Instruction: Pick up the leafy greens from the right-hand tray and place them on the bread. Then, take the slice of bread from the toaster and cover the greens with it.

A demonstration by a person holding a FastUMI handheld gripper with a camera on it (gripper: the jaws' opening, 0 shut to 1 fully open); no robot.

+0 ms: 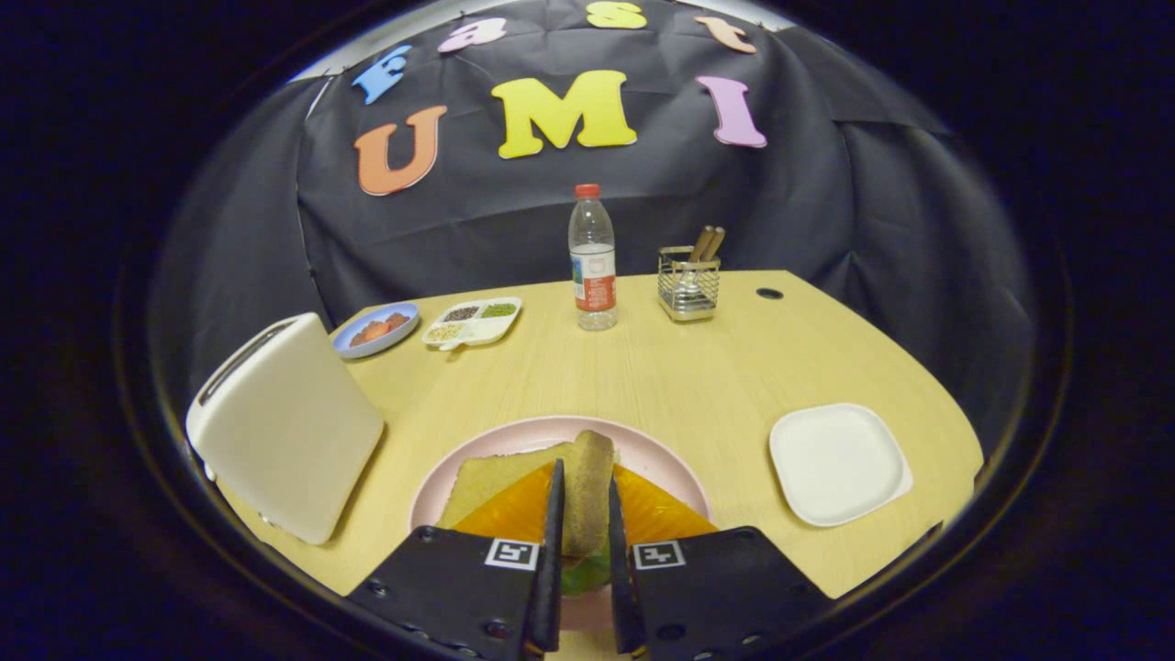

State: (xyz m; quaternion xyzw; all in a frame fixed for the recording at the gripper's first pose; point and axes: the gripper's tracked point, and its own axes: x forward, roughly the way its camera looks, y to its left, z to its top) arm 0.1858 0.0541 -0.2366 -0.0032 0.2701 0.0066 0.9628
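The slice of bread stands on edge between the two fingers of the gripper, which clench on it from both sides. Its lower end is cut off behind the fingers, where a bit of leafy greens peeks out, mostly hidden. Under them lie a flat bread slice and an orange sheet, hard to identify, on the pink plate. The white toaster stands just left of the plate; the empty white tray lies to the right.

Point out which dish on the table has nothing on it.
The white square plate, to the right of the gripper whose jaws clamp a bread slice; the other dishes hold food.
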